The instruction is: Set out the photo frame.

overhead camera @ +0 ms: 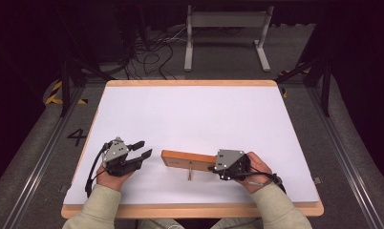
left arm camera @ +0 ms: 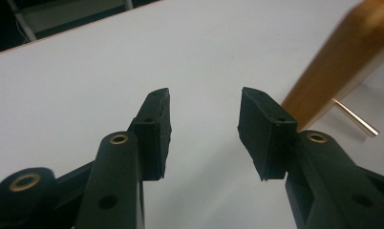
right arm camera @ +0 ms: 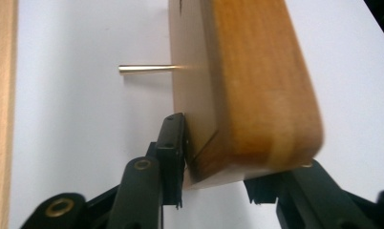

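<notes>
A brown wooden block (overhead camera: 187, 160) lies lengthwise on the white table top (overhead camera: 190, 109), near the front. A thin brass pin (overhead camera: 190, 175) sticks out of its side toward the person. My right gripper (overhead camera: 218, 164) is at the block's right end. In the right gripper view the block (right arm camera: 247, 81) fills the gap, one pad (right arm camera: 173, 143) lies against its face, and the other jaw is hidden under it. My left gripper (overhead camera: 144, 148) stands open just left of the block, with nothing between its pads (left arm camera: 156, 129). The block (left arm camera: 333, 71) and pin (left arm camera: 355, 117) sit beyond its right jaw.
The table's wooden rim (overhead camera: 190, 210) runs along the front, close to both hands. A white metal stand (overhead camera: 226, 21) and loose cables (overhead camera: 147, 52) are on the floor behind the table. A "4" (overhead camera: 77, 137) is marked on the floor at left.
</notes>
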### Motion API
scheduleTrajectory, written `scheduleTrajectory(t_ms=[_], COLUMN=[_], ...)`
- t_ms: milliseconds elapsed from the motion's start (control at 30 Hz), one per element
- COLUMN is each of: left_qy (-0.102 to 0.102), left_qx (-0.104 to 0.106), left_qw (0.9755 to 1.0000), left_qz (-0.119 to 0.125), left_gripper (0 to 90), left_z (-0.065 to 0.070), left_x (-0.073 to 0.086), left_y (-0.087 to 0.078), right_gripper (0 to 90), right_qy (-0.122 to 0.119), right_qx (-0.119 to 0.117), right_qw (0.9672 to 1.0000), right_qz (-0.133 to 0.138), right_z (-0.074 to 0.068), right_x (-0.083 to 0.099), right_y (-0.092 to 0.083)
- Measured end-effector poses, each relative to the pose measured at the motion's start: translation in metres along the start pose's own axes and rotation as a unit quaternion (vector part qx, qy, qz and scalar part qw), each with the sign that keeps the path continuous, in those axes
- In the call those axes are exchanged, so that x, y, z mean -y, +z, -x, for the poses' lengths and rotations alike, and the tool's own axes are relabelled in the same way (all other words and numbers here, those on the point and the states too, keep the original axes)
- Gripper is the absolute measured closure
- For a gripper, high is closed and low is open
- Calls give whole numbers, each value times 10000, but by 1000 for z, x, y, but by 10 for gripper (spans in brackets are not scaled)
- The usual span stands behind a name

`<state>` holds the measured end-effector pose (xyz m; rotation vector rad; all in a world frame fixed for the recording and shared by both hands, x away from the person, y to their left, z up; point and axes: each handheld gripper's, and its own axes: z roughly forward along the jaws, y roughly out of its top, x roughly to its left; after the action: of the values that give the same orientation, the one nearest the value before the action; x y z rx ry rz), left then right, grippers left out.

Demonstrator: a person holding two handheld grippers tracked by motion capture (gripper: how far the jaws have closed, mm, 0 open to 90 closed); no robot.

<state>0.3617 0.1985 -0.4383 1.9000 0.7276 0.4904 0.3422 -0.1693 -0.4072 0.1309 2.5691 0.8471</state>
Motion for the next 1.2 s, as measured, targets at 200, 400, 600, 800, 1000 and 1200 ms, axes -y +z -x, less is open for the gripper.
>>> scheduleTrajectory(t_ms=[200,400,600,800,1000,1200], left_qy=[-25,-22,-78,-145,-187,-236], left_qx=[27,55,83,23,-34,-62], left_qw=[10000,10000,9999,9999,9998,9997], left_qz=[-16,-30,-37,-40,-34,-96], left_gripper=[548,548,539,504,461,433], left_z=[-1,-1,-3,-7,-10,-13], left_x=[0,-1,-1,0,0,1], left_y=[2,5,6,6,5,6], right_gripper=[675,633,566,545,638,747], right_qy=[-150,-132,155,503,660,807], right_qx=[49,72,84,133,92,-64], right_qw=[9998,9998,9998,9986,9977,9966], right_qz=[-102,-159,-131,-59,-130,-158], right_z=[-7,-11,-10,-8,-8,-9], right_x=[0,4,10,20,29,34], right_y=[-1,1,-3,-16,-27,-30])
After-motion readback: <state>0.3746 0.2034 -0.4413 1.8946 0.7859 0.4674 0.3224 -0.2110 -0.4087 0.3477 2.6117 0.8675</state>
